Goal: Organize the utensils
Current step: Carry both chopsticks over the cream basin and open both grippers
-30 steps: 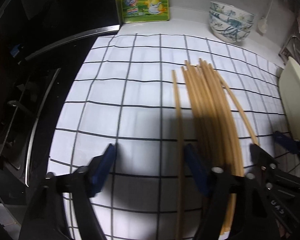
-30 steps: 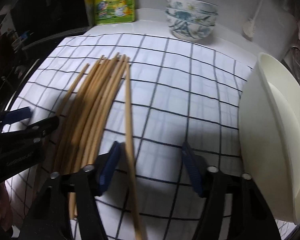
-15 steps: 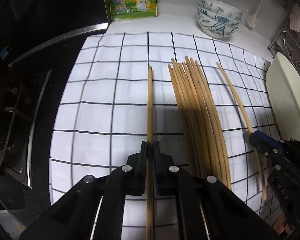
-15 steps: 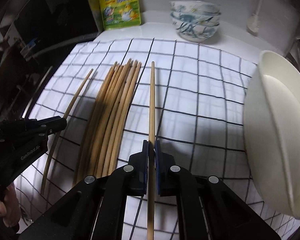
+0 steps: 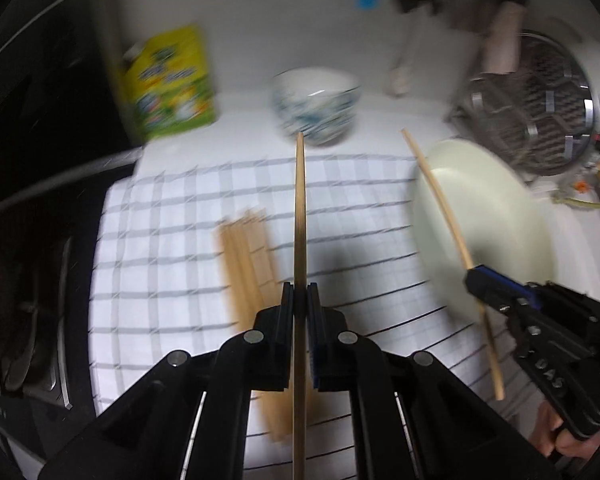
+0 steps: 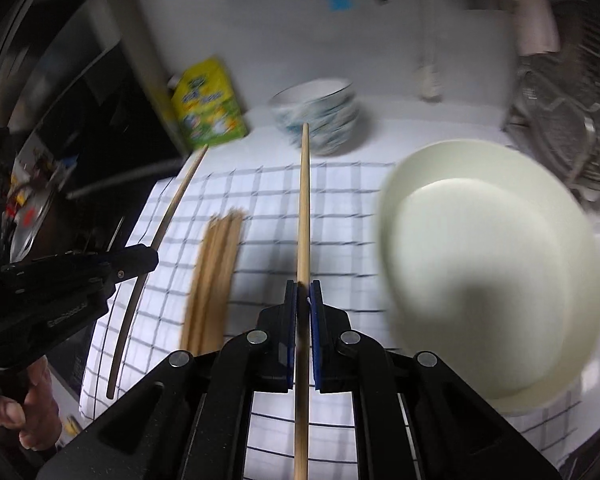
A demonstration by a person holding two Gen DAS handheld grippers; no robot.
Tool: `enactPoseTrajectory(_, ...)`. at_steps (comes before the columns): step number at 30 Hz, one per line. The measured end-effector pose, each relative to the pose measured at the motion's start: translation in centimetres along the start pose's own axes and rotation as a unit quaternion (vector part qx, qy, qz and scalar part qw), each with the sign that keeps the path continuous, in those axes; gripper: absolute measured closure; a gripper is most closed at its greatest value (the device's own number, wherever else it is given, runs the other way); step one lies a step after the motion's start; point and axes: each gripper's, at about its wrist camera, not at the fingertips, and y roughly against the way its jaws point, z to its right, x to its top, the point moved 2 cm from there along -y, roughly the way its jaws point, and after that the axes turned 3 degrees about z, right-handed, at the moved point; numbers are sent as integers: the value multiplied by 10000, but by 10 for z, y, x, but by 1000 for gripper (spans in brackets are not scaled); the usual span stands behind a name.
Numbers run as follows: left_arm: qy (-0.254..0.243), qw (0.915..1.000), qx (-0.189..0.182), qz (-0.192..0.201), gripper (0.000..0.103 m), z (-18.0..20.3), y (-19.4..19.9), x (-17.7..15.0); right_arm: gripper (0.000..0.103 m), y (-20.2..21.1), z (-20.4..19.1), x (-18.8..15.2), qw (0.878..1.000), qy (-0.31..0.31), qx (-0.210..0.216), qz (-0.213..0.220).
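My left gripper (image 5: pixel 300 300) is shut on one wooden chopstick (image 5: pixel 299 216), held above the checked cloth (image 5: pixel 172 248) and pointing toward the far bowls. My right gripper (image 6: pixel 304 296) is shut on another chopstick (image 6: pixel 304 208), also lifted off the cloth. The remaining chopsticks lie in a bundle (image 5: pixel 246 256) on the cloth, seen in the right wrist view as the bundle (image 6: pixel 214 272) left of my held stick. Each gripper shows in the other's view: the right gripper (image 5: pixel 474 276) with its stick (image 5: pixel 440 196), the left gripper (image 6: pixel 150 258) with its stick (image 6: pixel 172 208).
Stacked blue-patterned bowls (image 5: pixel 316 104) and a yellow-green pouch (image 5: pixel 172 84) stand at the back. A large cream bowl (image 6: pixel 488 264) sits at the right of the cloth. A wire rack (image 5: pixel 540 100) is at the far right, a dark stove top (image 5: pixel 28 280) at the left.
Both grippers went from open to shut, each on one chopstick at the edge of the bundle. Both then rose off the cloth with their sticks, and the view tilted up toward the back wall.
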Motion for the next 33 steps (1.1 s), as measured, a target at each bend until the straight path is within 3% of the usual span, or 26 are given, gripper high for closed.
enactPoseTrajectory(7,-392,9969,-657,172,96,105,-19,45,97,32,100,2,9963,-662,-517,189)
enactPoseTrajectory(13,-568,9940,-938,-52,96,183,-65,66,97,25,176,3,9923,-1023,-697,90)
enactPoseTrajectory(18,-631,9940,-838,-309,96,216,-108,70,97,6,202,3,9926,-1070,-572,-69)
enactPoseTrajectory(29,-717,9938,-669,-519,94,236,-152,63,97,-38,231,-6,9903,-1244,-413,-451)
enactPoseTrajectory(31,-685,9944,-613,-524,80,235,-153,62,95,-38,234,-6,9902,-1245,-453,-451)
enactPoseTrajectory(33,-585,9958,-523,-471,47,231,-150,63,81,-34,236,-6,9899,-1275,-483,-397)
